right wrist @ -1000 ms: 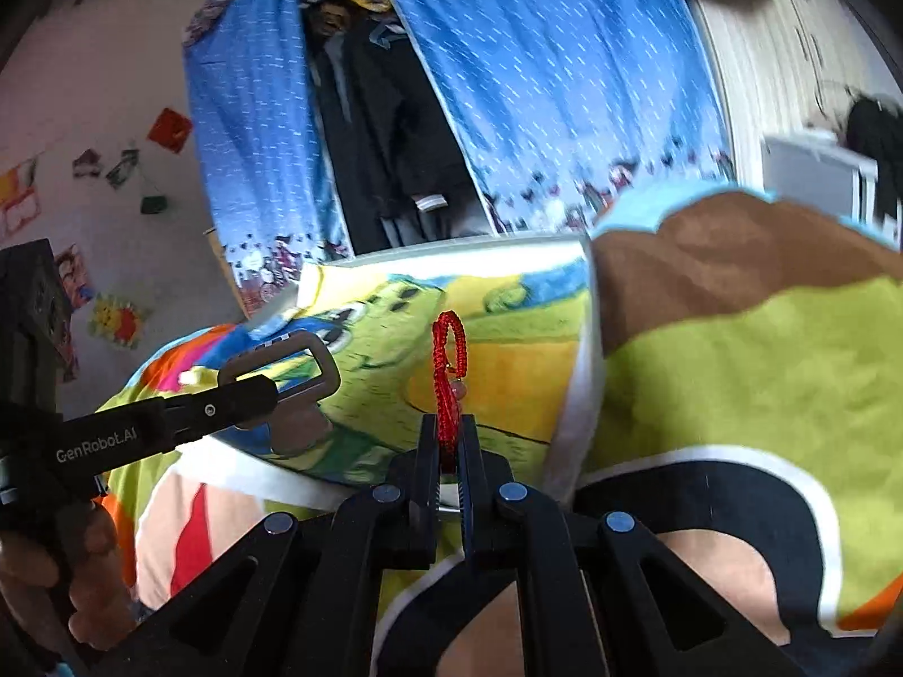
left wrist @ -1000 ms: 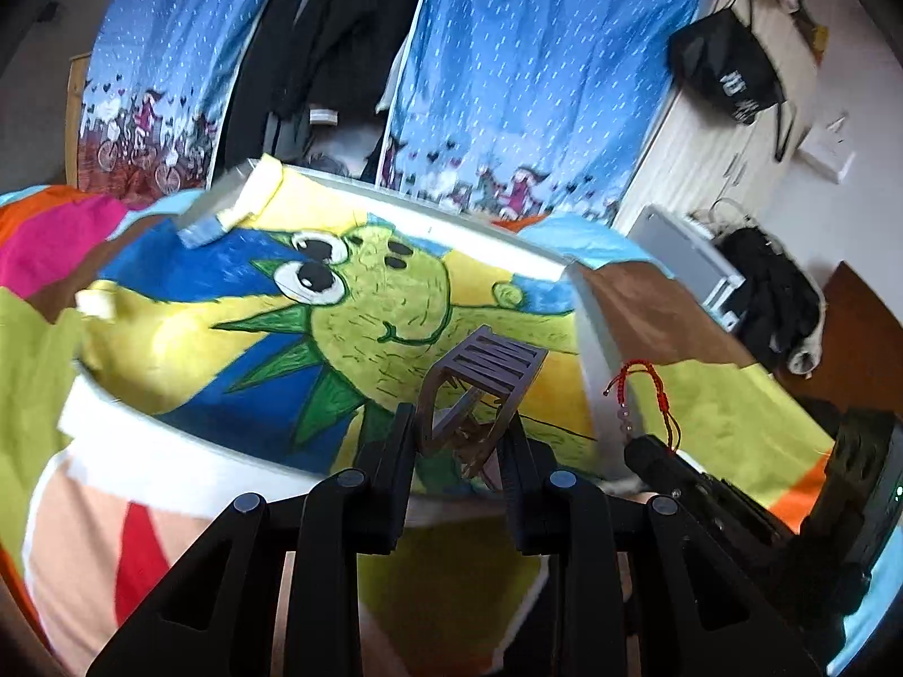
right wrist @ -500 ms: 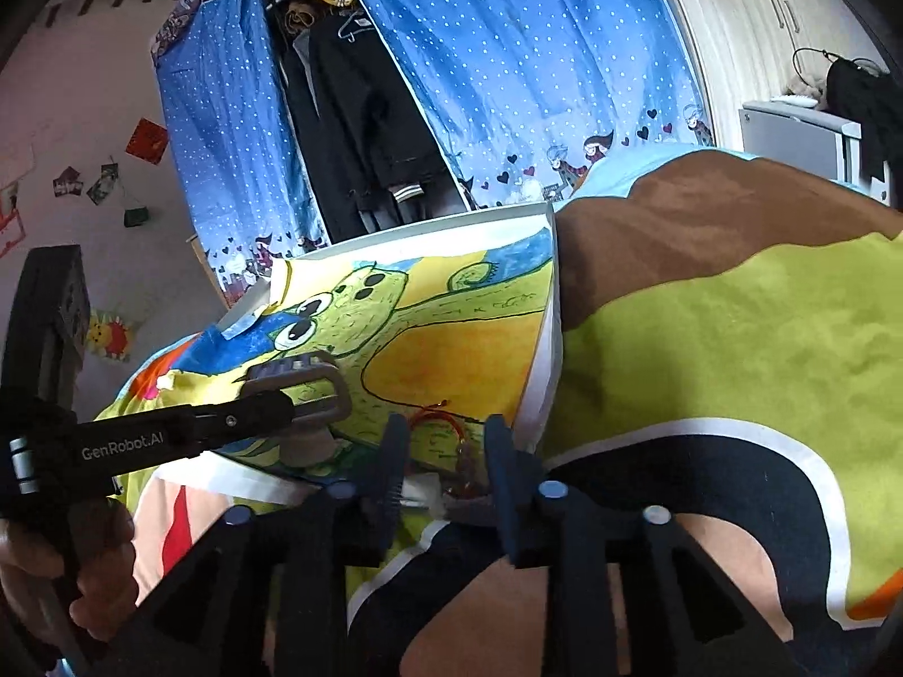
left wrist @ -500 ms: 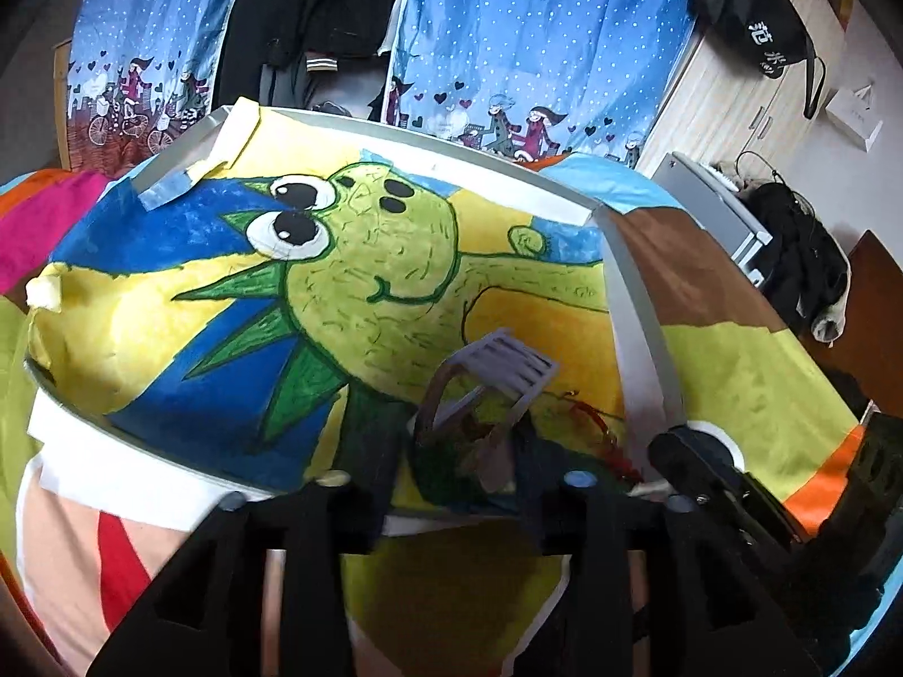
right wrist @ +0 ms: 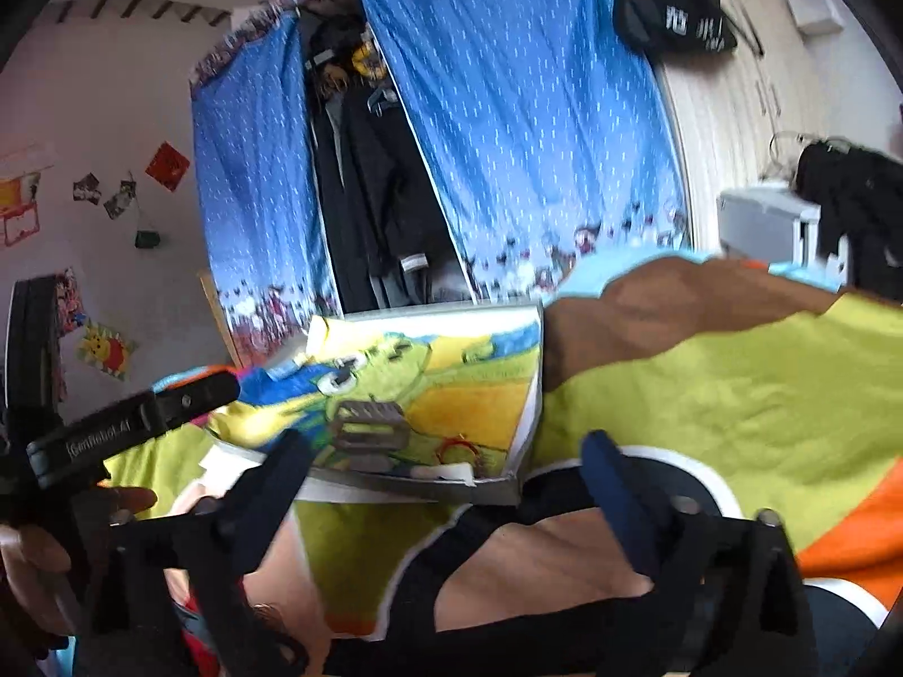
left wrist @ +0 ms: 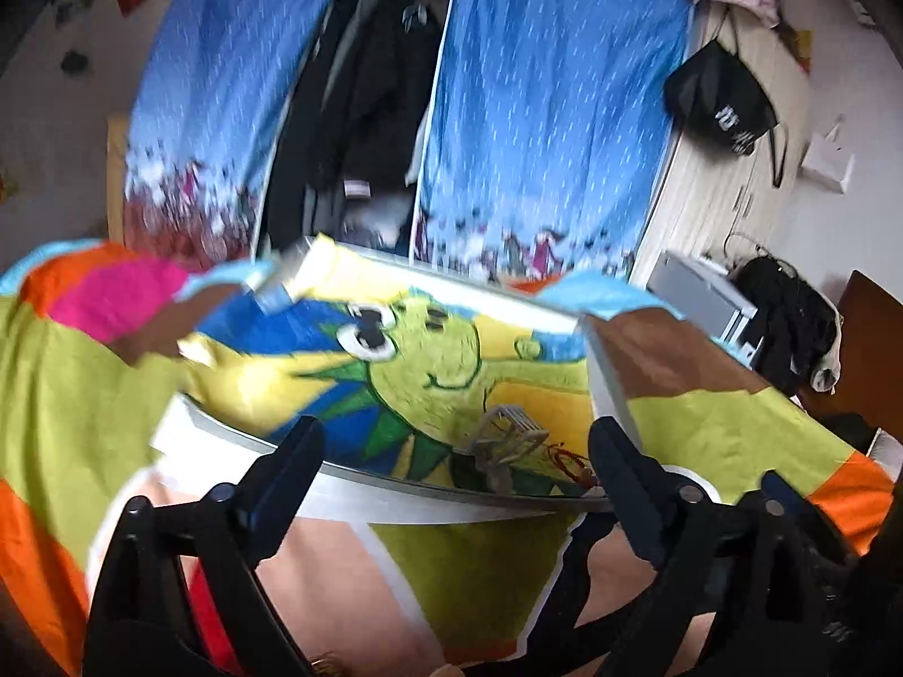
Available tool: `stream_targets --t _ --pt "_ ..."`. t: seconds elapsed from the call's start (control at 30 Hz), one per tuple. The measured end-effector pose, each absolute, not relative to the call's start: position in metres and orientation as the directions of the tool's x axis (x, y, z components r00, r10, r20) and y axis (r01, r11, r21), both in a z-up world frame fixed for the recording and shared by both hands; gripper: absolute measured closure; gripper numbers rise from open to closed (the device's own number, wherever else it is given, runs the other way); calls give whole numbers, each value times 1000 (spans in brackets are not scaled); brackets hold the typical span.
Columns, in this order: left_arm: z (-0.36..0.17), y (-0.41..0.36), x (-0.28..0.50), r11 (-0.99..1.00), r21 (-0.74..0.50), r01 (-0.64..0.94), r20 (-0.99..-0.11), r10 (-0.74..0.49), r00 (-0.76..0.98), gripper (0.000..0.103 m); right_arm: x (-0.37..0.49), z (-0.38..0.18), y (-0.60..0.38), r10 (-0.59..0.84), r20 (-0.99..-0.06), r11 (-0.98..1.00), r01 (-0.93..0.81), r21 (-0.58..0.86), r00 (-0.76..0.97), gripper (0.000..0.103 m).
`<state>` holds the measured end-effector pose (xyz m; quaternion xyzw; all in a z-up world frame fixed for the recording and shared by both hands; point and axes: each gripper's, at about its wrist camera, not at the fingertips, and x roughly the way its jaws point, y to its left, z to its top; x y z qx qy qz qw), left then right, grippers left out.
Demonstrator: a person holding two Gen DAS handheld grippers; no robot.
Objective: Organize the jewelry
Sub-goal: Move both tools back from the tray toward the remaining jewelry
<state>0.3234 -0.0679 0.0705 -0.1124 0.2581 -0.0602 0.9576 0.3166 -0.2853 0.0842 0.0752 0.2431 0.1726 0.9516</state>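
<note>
Blurring hides detail: red bracelet [right wrist: 458, 449] beside grey stand [right wrist: 368, 430] on canvas [right wrist: 480, 395]

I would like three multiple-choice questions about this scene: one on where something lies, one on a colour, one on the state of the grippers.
1. Where does the thin red cord bracelet lie?
A. on the painted canvas board with the green cartoon creature
B. between the right gripper's fingers
C. on the green blanket

2. What colour is the small slatted jewelry stand beside the bracelet?
A. white
B. grey
C. pink

3. How do the left gripper and the right gripper stand?
A. both shut
B. only the left is open
C. both open and holding nothing

Answers:
1 A, the cord rests on the painting near its right edge.
2 B, its slats and frame look grey in both views.
3 C, each pair of fingers is spread wide with nothing between.
</note>
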Motion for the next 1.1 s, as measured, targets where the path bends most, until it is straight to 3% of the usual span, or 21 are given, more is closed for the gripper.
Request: stream_targets --t 0.4,0.6,0.83,1.1 --pt "97 -31 192 985 -156 79 -348 -130 928 5 211 127 -268 378 -324 924 -333 186 867 0" --pt "85 -10 132 990 -127 66 -351 -107 930 4 168 124 -254 374 -324 927 -339 161 869 0" --pt "50 18 90 989 -142 34 -406 -90 909 4 138 87 -242 366 -417 931 -330 158 832 0" --pt "-6 29 85 993 -118 18 -549 -81 832 4 131 22 -231 346 -583 936 -314 159 735 0"
